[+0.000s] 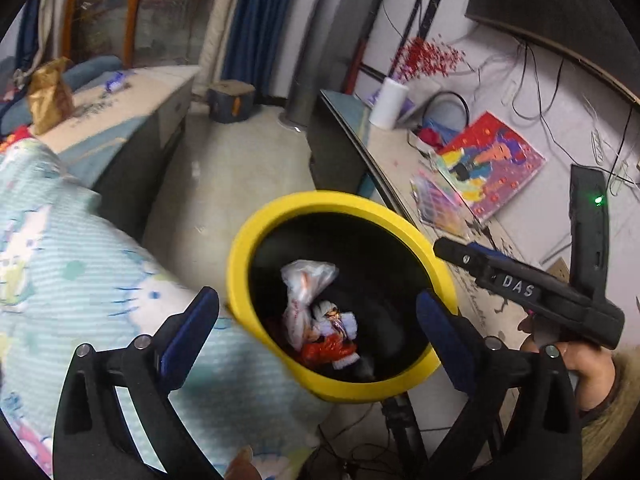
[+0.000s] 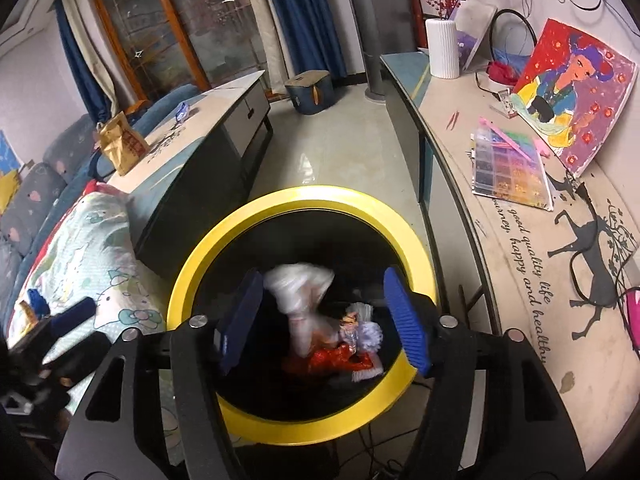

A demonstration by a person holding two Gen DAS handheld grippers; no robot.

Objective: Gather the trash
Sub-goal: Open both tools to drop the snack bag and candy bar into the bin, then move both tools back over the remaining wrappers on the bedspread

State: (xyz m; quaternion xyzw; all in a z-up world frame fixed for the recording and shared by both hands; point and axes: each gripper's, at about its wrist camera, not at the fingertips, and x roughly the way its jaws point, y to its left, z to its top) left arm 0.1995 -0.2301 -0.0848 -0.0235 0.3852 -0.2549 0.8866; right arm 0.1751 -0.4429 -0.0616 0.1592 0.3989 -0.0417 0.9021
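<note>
Trash drop into the bin (image 2: 294, 198): both grippers empty, jaws wide.

The right gripper (image 2: 324, 316) hangs over the bin mouth; a white bag (image 2: 304, 296) and red wrapper (image 2: 332, 360) lie inside. Advice: release only above the opening, then withdraw straight up. The left gripper (image 1: 318, 316) is nearby. Legible: "DAS" on the right tool; "good quality life happy and healthy" on the right-hand table (image 2: 520, 280).

I'm looking into a lived-in home, a sitting room by the look of it. Blue curtains (image 2: 304, 12) hang beside an orange-framed window (image 2: 160, 28). A cartoon-print blanket (image 2: 88, 248) lies over a grey cushioned sofa (image 2: 24, 204). A long surface (image 2: 568, 352) along the wall carries a white ribbed vase of red berry twigs (image 2: 442, 48) and a colourful unframed portrait painting (image 2: 576, 92).
</note>
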